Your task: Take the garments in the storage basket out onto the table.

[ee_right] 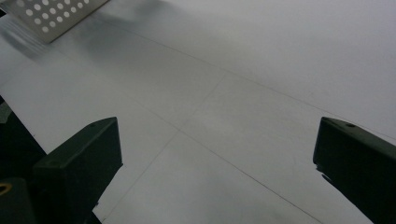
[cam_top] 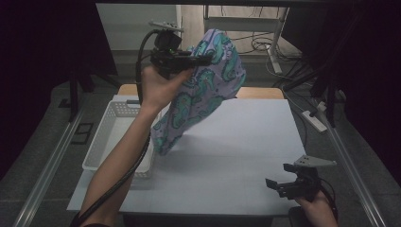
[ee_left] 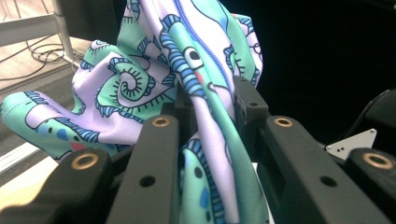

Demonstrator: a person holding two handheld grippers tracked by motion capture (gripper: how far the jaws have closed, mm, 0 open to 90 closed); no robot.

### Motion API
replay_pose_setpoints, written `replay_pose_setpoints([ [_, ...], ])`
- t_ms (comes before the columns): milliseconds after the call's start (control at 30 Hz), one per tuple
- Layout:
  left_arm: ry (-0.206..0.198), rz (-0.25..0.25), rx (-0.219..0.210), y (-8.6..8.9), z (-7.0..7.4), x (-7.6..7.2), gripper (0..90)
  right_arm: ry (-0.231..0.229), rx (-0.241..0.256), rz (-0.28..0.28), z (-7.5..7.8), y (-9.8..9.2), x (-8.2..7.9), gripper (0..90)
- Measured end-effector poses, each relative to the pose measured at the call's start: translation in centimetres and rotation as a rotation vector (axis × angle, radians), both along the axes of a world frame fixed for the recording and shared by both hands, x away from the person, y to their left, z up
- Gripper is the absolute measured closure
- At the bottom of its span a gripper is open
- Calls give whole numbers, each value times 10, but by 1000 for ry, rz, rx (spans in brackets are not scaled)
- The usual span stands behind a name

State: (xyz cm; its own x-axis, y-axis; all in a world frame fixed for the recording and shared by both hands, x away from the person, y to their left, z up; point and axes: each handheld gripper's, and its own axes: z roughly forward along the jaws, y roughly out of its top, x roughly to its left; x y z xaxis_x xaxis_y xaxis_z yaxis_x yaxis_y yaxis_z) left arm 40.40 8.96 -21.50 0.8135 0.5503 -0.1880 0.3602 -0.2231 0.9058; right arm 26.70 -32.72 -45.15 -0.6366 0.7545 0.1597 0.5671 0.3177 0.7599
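A lilac cloth with a teal and blue swirl print (cam_top: pixel 208 80) hangs high over the back left of the white table (cam_top: pixel 246 142), its lower end dangling near the basket. My left gripper (cam_top: pixel 203 59) is raised and shut on the cloth's upper part. In the left gripper view the cloth (ee_left: pixel 187 79) is pinched between the two black jaws and spills out beyond my left gripper (ee_left: pixel 208 102). My right gripper (cam_top: pixel 272 185) rests low near the table's front right corner, open and holding nothing. In the right gripper view its jaws stand wide apart around my right gripper (ee_right: pixel 219 154), over bare table.
A white perforated basket (cam_top: pixel 113 137) stands along the table's left edge, below the hanging cloth; its corner (ee_right: pixel 56 14) shows in the right gripper view. Metal rails run along both sides of the table. Cables and a power strip (cam_top: pixel 314 120) lie on the floor at the right.
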Motion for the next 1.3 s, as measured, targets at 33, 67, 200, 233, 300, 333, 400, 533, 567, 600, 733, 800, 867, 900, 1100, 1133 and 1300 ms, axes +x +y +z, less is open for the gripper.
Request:
replay_pose_setpoints([
  [33, -1, -9, 3, -4, 0, 0, 741, 1, 2, -1, 0, 0, 0, 13],
  [67, -4, -14, 8, -7, 1, -1, 741, 1, 2, -1, 0, 0, 0, 13],
  [200, -16, -26, 39, -22, -3, -2, 741, -5, 5, 2, 0, -1, 0, 13],
  [233, -17, -26, 48, -24, -5, -2, 741, -4, 6, 2, 0, -1, 0, 14],
  [300, -22, -24, 70, -28, -8, -2, 741, -4, 8, 2, 0, -1, 0, 14],
  [333, -26, -22, 78, -29, -10, -2, 740, -4, 9, 2, 0, -1, 0, 14],
  [400, -28, -21, 99, -32, -15, -1, 740, -5, 10, 2, 0, -1, 0, 14],
  [533, -28, -8, 144, -37, -25, 0, 738, -2, 9, 2, 0, -1, 0, 14],
  [567, -28, -8, 144, -37, -25, 0, 738, -2, 9, 2, 0, -1, 0, 14],
  [600, -26, -4, 151, -37, -28, 1, 738, -2, 9, 2, 0, -1, 0, 13],
  [733, -12, 6, 165, -37, -41, 4, 734, -1, 8, 3, 0, -1, 0, 13],
  [800, -3, 9, 174, -36, -49, 6, 733, -1, 8, 3, 0, -1, 0, 14],
  [867, 16, 14, 172, -34, -56, 8, 733, 0, 7, 2, 0, -1, 0, 14],
  [900, 23, 16, 176, -34, -60, 9, 733, 1, 7, 2, 0, -1, 0, 14],
  [1100, 64, 22, 214, -33, -83, 13, 735, 4, 4, 3, 0, -1, 0, 14],
  [1133, 64, 22, 214, -33, -83, 13, 735, 4, 4, 3, 0, -1, 0, 14],
  [1300, 86, 18, 240, -36, -99, 15, 735, 5, 3, 4, 0, -1, 0, 14],
])
